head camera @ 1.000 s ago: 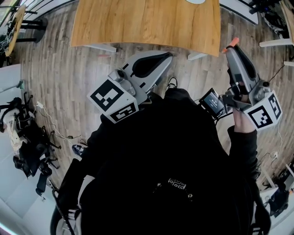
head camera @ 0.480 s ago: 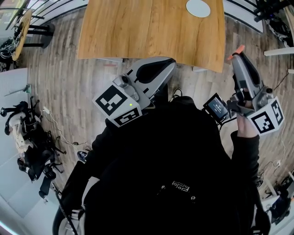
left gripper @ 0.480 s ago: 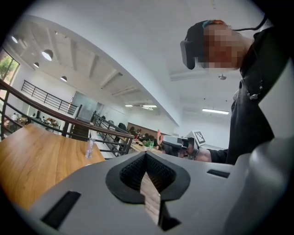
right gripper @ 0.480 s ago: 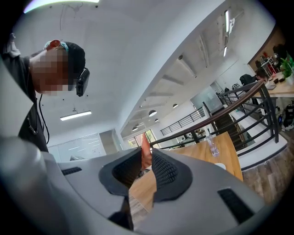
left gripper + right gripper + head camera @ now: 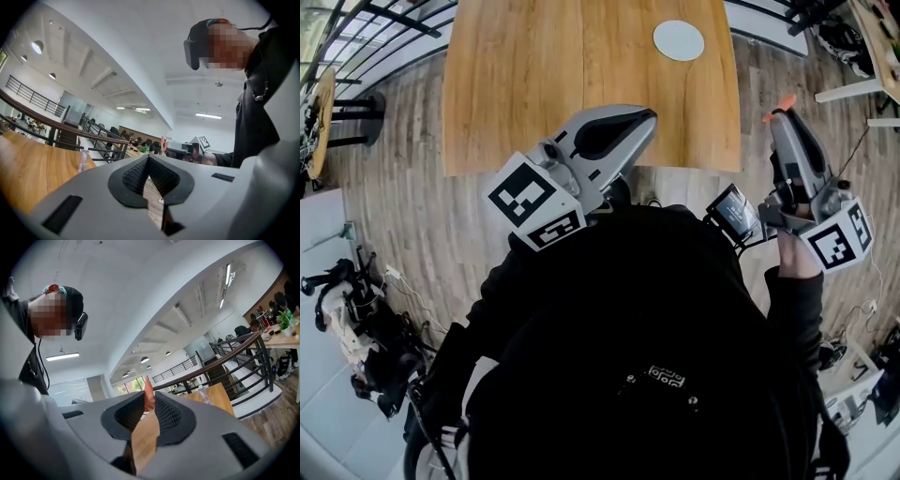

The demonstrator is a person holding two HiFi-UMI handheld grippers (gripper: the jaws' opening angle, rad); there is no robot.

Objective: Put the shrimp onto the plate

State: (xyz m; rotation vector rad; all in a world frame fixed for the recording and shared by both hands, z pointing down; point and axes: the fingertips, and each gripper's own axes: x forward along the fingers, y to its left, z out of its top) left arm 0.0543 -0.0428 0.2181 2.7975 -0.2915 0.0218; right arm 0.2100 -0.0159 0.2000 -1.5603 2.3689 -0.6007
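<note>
The person is holding the right gripper [image 5: 779, 114] off the right edge of the wooden table [image 5: 544, 75], over the floor, and its jaws are clamping the shrimp [image 5: 780, 101], a slim orange piece pinched between the 2 dark pads close to their tips. The right gripper view is showing the shrimp's long axis running roughly along the line the jaws point, with 1 end poking out past the tips and the rest gripped between the pads; the jaws are standing only as far apart as the shrimp's thickness. The white plate [image 5: 679, 40] is sitting on the table ahead of this gripper and off to its left, well apart from it, so the coming move is probably a reach forward and leftward across the table's edge until the shrimp is hanging over the plate, then a lowering and a release. The left gripper [image 5: 645, 116] is pointing over the near edge of the table, with the plate ahead of it and slightly to its right; it looks the nearer of the 2 to the plate, but its pads are meeting at the tips and carrying nothing.
</note>
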